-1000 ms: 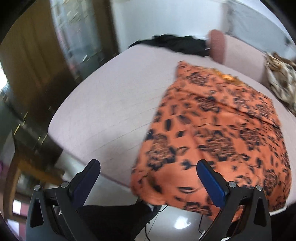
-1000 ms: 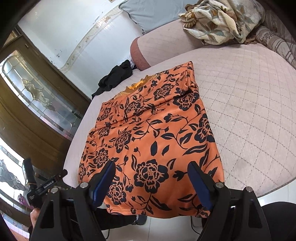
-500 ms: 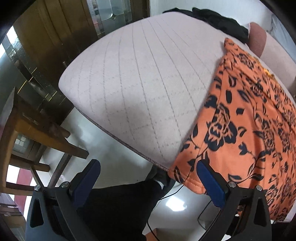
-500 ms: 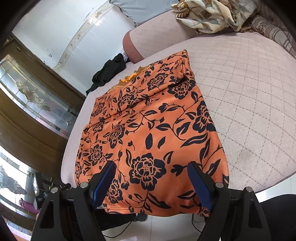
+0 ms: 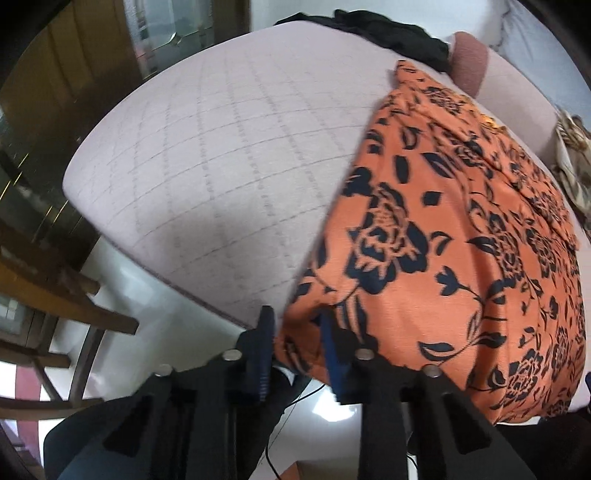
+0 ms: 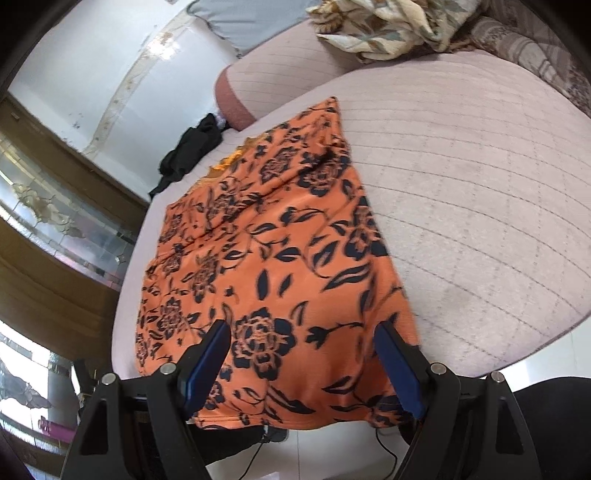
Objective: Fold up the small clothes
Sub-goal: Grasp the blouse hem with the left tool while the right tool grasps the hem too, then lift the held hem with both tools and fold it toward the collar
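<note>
Quilted pinkish bed [image 5: 229, 155] takes up most of both views, with an orange floral garment [image 6: 280, 266] spread flat on it, its near hem hanging a bit over the mattress edge. A black piece of clothing [image 6: 192, 151] sits at the far side, well apart, and a crumpled floral blanket [image 6: 388, 26] is up by the headboard. The left gripper [image 5: 297, 332] has just been closing, and its jaws are now narrowed around the near left corner of the hem; looks like the pads are pinching the fabric. The right gripper [image 6: 306, 354] is wide open, hovering over the near right part of the hem, gripping nothing. Fabric looks thin, soft and a little slinky, so I'd guess it drapes and slips easily. Best bet is grabbing right at the hem corners, both layers.
</note>
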The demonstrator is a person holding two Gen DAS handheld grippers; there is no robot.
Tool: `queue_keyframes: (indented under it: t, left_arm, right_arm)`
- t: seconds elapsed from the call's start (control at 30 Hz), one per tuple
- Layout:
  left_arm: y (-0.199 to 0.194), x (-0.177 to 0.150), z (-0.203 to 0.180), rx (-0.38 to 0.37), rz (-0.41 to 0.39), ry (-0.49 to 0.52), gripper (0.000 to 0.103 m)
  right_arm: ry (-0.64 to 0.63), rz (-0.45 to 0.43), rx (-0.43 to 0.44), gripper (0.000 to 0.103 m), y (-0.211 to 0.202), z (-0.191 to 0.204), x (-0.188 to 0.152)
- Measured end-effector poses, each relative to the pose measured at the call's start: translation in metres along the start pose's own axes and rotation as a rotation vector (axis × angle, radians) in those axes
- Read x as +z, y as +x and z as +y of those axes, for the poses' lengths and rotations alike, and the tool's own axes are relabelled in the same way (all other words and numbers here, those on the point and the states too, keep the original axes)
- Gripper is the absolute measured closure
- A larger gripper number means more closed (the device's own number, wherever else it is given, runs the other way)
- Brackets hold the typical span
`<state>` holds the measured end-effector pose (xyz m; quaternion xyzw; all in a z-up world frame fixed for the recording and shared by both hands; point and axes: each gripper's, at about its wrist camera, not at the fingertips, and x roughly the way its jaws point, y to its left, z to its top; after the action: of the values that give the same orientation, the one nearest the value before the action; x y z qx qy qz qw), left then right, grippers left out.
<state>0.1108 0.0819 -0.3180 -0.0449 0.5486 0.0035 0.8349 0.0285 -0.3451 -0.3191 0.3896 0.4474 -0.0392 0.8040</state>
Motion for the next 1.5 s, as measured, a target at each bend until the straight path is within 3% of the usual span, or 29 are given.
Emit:
queue_keyframes:
  t: [0.17,0.23,0.3,0.37,0.43,0.47,0.5,0.53,0.57,0.6,0.63,0.67,0.77,0.87,0.97,1.07,1.17,1.23,1.3,1.5]
  left_arm:
    - [0.003,0.006,-0.005,-0.039,-0.005,-0.004,0.078]
    - [0.003,0.008,-0.001,-0.056,0.002,-0.021,0.069]
    - [0.003,0.011,0.005,-0.047,-0.001,-0.035,0.053]
    - [0.006,0.011,0.009,-0.058,-0.009,-0.043,0.053]
    - [0.005,0.010,0.007,-0.062,-0.020,-0.033,0.055]
    - [0.004,0.008,0.005,-0.056,-0.027,-0.022,0.061]
    - [0.004,0.007,0.002,-0.065,-0.031,-0.008,0.075]
    - [0.004,0.006,-0.002,-0.081,-0.033,0.005,0.080]
    - [0.003,0.005,-0.006,-0.069,-0.043,0.021,0.084]
    - [0.002,0.005,-0.010,-0.062,-0.049,0.033,0.091]
    - [0.001,0.005,-0.013,-0.059,-0.056,0.049,0.092]
    - [0.000,0.005,-0.013,-0.057,-0.058,0.053,0.092]
    - [-0.003,0.009,-0.003,-0.116,-0.051,0.009,0.093]
    - [-0.010,0.014,0.009,-0.179,-0.059,-0.015,0.093]
    - [-0.021,0.019,0.012,-0.235,-0.087,-0.007,0.093]
    - [-0.025,0.020,0.005,-0.248,-0.104,0.030,0.093]
    - [-0.019,0.021,0.000,-0.209,-0.084,0.045,0.090]
    - [-0.011,0.022,0.000,-0.200,-0.047,0.035,0.083]
    - [-0.005,0.021,0.003,-0.199,-0.019,0.021,0.063]
    - [0.003,0.020,0.002,-0.249,0.008,0.020,0.061]
  right_arm:
    - [0.049,0.018,-0.026,0.022,0.002,-0.019,0.000]
    - [0.073,0.031,-0.049,0.023,0.006,-0.027,-0.001]
    - [0.093,0.040,-0.073,0.028,0.010,-0.034,-0.003]
    - [0.105,0.062,-0.092,0.035,0.017,-0.040,-0.005]
    - [0.107,0.104,-0.113,0.044,0.028,-0.042,-0.009]
    - [0.101,0.113,-0.125,0.048,0.031,-0.042,-0.012]
    - [0.074,0.108,-0.154,0.049,0.032,-0.038,-0.013]
    - [0.038,0.108,-0.178,0.057,0.033,-0.032,-0.014]
    - [0.018,0.111,-0.188,0.073,0.034,-0.030,-0.015]
    - [-0.009,0.113,-0.208,0.079,0.036,-0.025,-0.016]
    - [-0.018,0.115,-0.209,0.088,0.036,-0.023,-0.017]
    - [-0.026,0.118,-0.197,0.091,0.036,-0.020,-0.018]
    - [-0.028,0.090,-0.153,0.092,0.029,-0.014,-0.016]
    - [-0.013,0.024,-0.031,0.092,0.011,-0.007,-0.008]
    - [-0.005,-0.006,0.034,0.092,0.001,-0.003,0.000]
    - [0.000,0.009,0.029,0.092,0.006,-0.003,0.002]
    - [0.011,0.057,0.019,0.092,0.018,-0.005,-0.001]
    - [0.014,0.090,0.003,0.088,0.027,-0.008,-0.002]
    - [0.024,0.123,-0.016,0.089,0.030,-0.011,-0.003]
    - [0.057,0.171,-0.014,0.084,0.042,-0.020,-0.004]
